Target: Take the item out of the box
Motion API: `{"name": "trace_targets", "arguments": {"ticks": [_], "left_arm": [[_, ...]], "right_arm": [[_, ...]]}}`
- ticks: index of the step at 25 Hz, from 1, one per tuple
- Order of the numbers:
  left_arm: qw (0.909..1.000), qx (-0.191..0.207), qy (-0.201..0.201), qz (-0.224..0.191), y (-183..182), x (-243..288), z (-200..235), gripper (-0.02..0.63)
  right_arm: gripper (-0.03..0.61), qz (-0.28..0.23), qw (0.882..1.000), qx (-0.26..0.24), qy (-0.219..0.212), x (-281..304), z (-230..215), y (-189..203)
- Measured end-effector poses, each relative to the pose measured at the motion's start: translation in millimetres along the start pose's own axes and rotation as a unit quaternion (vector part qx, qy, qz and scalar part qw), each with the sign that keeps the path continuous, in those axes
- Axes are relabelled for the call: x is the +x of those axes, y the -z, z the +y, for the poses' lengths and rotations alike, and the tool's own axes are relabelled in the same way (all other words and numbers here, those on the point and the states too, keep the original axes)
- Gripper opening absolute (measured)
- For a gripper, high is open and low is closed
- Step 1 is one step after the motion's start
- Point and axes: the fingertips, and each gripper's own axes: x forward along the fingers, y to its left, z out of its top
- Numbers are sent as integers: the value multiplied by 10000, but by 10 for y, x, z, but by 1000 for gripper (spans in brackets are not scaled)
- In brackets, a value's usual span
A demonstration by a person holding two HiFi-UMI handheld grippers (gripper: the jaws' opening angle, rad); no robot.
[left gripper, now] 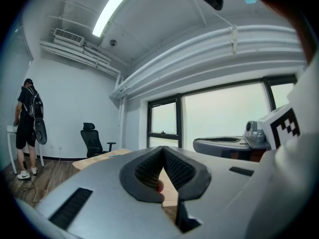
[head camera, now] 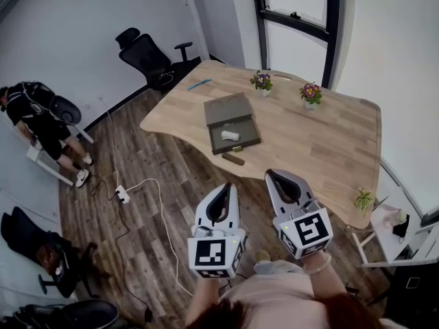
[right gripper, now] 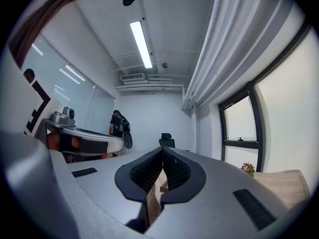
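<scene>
An open grey-green box [head camera: 232, 120] lies on the wooden table [head camera: 315, 136], lid folded back, with a small white item [head camera: 230, 136] inside its tray. My left gripper [head camera: 226, 187] and right gripper [head camera: 274, 175] are held up side by side, well short of the table's near edge and above the floor. Both are shut with nothing between the jaws. In the left gripper view the left gripper [left gripper: 163, 149] has its tips meeting; the right gripper [right gripper: 163, 151] looks the same in the right gripper view.
A dark brown bar [head camera: 233, 158] lies just in front of the box. Two potted flowers [head camera: 261, 81] [head camera: 311, 92] stand at the table's far side, a blue pen [head camera: 199, 84] at the far left. An office chair [head camera: 147, 55], a person [head camera: 34, 118] and floor cables [head camera: 147, 204] are on the left.
</scene>
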Motion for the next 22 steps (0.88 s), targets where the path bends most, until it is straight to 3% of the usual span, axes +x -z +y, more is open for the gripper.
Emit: {"name": "trace_targets", "arguments": {"ticks": [15,22], "left_arm": [[9993,-56,-315,215,191,514,285,0],[9992,-104,-254,297,258,662,331,-1]], "right_arm": [[0,55,9995,67,-316,639,-315,156],[0,99,9992,129,-373,780,-354,236]]}}
